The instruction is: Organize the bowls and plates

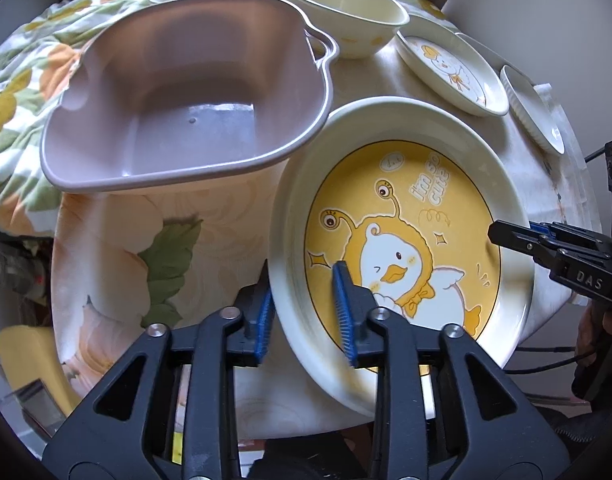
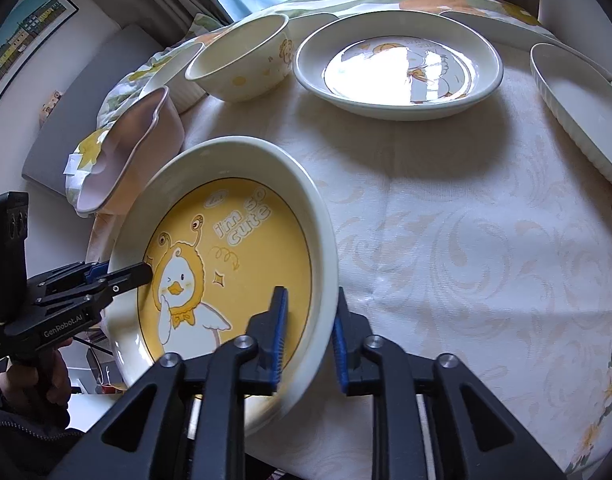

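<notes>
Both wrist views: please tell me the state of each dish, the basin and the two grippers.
yellow duck plate: tilted, held by both grippers
left gripper: shut on its rim
right gripper: shut on the opposite rim
pink basin: empty
cream bowl: upright, empty
white duck plate: flat on the tablecloth, empty
ribbed white dish: empty

Duck plate (image 1: 405,216) right of the basin (image 1: 186,92) (touching its rim); bowl (image 1: 345,16) behind both
</notes>
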Tool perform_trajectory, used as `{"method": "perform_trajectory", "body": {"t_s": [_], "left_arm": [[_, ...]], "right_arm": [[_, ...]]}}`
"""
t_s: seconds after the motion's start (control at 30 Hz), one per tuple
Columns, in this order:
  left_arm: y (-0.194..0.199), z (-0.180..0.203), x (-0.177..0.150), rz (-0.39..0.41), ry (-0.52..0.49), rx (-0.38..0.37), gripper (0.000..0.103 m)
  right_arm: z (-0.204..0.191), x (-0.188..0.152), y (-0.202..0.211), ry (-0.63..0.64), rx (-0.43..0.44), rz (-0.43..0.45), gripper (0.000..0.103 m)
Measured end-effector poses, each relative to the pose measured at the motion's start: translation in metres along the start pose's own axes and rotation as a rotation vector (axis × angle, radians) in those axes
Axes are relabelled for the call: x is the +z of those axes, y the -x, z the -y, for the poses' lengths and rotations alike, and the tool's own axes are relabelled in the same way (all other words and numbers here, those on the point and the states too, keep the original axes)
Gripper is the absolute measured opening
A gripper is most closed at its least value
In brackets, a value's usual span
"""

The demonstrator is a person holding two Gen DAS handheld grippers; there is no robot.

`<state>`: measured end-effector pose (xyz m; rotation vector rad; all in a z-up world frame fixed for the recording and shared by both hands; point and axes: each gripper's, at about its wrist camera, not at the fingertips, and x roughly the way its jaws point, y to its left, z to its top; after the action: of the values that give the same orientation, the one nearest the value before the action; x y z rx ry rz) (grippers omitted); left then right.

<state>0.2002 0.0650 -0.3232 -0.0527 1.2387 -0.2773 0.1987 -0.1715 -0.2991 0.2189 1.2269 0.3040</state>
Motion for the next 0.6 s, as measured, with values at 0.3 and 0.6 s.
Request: {"method": "perform_trajectory", "body": {"t_s": [0.3,0.6], "left_arm": [[0.007,0.007,-0.008,0.043,0.024,0.071,0.078],[0.068,0.050,-0.019,0.153,0.067,0.143,0.078]], "right_arm": [[-0.009,-0.001,-0.001,0.025,0.028,-0.006,0.051],[0.007,-0.008,0.067,0.068,0.077,0.093,0.051]]}}
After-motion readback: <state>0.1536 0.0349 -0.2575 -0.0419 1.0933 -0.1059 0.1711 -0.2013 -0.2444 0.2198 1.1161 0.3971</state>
